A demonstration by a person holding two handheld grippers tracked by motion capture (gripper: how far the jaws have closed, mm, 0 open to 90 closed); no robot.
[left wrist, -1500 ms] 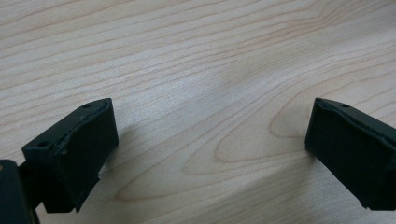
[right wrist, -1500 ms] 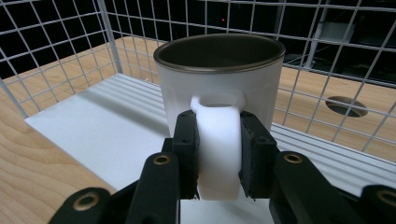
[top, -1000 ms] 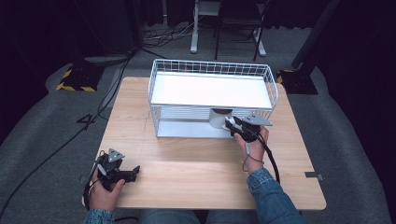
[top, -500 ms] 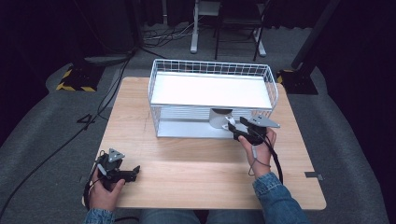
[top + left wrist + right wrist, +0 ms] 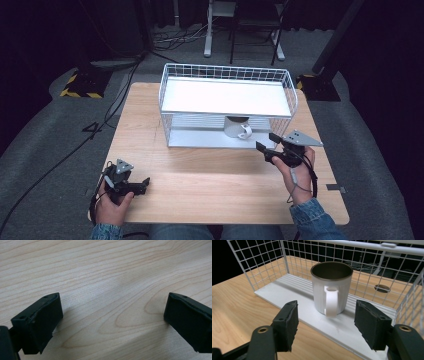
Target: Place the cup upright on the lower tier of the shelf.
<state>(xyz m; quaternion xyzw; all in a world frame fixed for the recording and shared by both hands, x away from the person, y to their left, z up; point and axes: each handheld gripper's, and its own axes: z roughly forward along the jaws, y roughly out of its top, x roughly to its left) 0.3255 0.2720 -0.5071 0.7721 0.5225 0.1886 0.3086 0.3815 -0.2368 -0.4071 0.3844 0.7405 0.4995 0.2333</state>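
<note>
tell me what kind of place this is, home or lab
Probably a lab or recording studio, not a home: dark surroundings, cables on the grey floor, a hazard-striped base, and a bare wooden table holding just a wire rack with a mug.

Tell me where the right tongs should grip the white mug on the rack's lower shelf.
Grip the handle of the white mug, coming straight in from the wire rack's open front. The mug stands upright with its handle facing the right tongs, whose jaws are open and already straddle it; the shelf above probably blocks a top approach.
</note>
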